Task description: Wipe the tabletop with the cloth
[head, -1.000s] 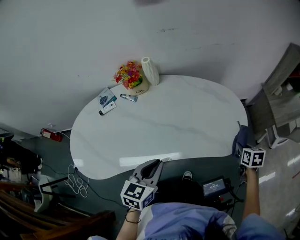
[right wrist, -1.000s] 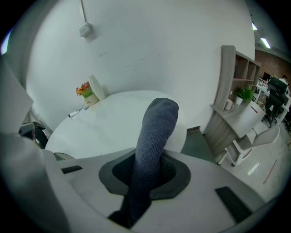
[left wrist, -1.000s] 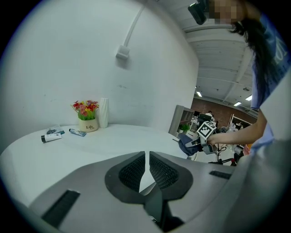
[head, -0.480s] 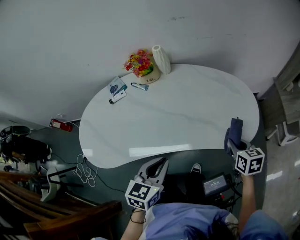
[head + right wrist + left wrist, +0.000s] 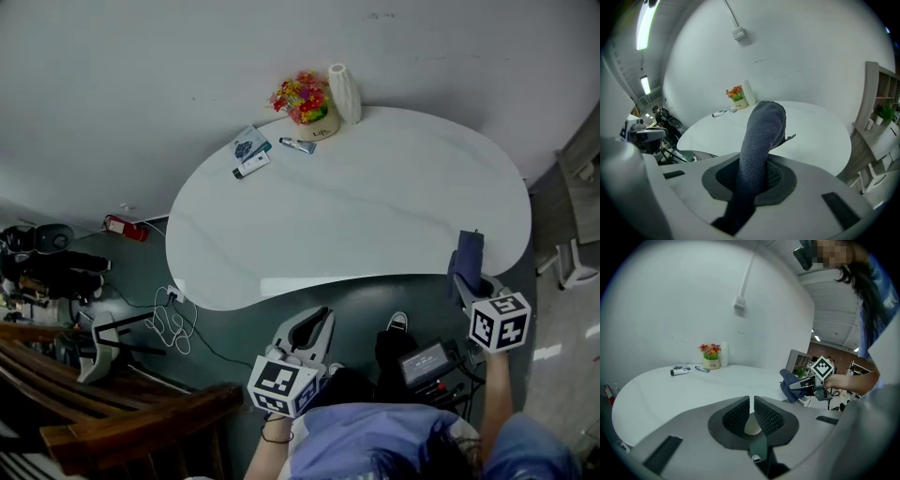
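1. Worktop (image 5: 375, 216): a white, kidney-shaped surface, bare over most of its area. No wiping stroke appears to be under way.
2. Right gripper (image 5: 471, 289): its jaws are clamped on the dark blue cloth (image 5: 466, 261), as the right gripper view shows. The grip lies low on the fabric, so a long free end stands up and folds over beyond the jaws, probably to give a broad pad for wiping.
3. Cloth: held at the near right edge of the worktop. Whether it touches the surface cannot be told.
4. Left gripper (image 5: 315, 323): its jaws are drawn almost together with nothing between them. It hangs off the near edge, below the worktop's inward curve, apparently kept out of the wiping path.
5. Flower pot (image 5: 307, 101), white vase (image 5: 345, 92) and small packets and tubes (image 5: 253, 152): grouped at the far edge by the wall, well apart from the cloth. They would hinder a stroke only at that rim.
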`<state>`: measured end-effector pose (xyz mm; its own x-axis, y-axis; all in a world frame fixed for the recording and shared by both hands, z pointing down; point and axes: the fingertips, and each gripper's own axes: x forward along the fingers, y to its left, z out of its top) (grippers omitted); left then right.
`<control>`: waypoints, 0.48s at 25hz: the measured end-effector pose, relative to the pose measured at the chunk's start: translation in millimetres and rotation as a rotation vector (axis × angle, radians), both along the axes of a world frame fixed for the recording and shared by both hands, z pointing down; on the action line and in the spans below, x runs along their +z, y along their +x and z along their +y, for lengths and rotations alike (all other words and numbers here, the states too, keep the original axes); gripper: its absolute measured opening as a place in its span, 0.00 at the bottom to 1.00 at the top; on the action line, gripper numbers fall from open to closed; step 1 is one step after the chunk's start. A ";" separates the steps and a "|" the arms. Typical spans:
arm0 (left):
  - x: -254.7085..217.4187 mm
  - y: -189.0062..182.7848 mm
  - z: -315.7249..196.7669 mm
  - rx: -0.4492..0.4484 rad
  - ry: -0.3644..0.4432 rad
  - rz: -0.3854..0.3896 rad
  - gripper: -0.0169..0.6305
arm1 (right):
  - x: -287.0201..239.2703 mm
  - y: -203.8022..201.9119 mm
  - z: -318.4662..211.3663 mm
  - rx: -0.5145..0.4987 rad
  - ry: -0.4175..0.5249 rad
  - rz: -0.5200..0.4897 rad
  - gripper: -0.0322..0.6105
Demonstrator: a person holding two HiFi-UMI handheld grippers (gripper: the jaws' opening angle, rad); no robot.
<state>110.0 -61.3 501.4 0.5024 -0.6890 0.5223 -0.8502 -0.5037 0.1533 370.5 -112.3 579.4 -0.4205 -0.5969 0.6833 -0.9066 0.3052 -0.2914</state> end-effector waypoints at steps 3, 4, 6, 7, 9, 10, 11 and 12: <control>-4.2 -23.4 21.1 -0.039 0.014 0.014 0.08 | -10.2 -25.7 13.9 -0.030 0.016 -0.007 0.15; -4.8 -33.1 30.9 -0.049 0.017 0.015 0.08 | -14.0 -37.4 18.4 -0.043 0.026 -0.007 0.15; -6.1 -54.8 54.0 -0.064 0.022 0.012 0.08 | -22.6 -64.0 29.9 -0.069 0.048 -0.011 0.15; -6.5 -65.5 66.9 -0.068 0.024 0.012 0.08 | -27.4 -77.5 37.4 -0.079 0.058 -0.016 0.15; -6.1 -86.7 94.5 -0.076 0.025 0.013 0.08 | -37.4 -103.3 56.1 -0.093 0.079 -0.030 0.15; -5.2 -97.8 109.2 -0.078 0.024 0.012 0.08 | -42.2 -115.9 67.4 -0.098 0.088 -0.037 0.15; -3.8 -109.1 124.3 -0.082 0.023 0.010 0.08 | -46.5 -128.3 79.9 -0.101 0.097 -0.045 0.15; -2.1 -120.5 139.2 -0.087 0.023 0.007 0.08 | -50.1 -140.0 93.2 -0.104 0.103 -0.054 0.15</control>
<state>-10.5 77.9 499.3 0.4437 -0.7420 0.5026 -0.8899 -0.4311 0.1491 230.5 -19.1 529.2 -0.5177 -0.6144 0.5953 -0.8527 0.4272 -0.3007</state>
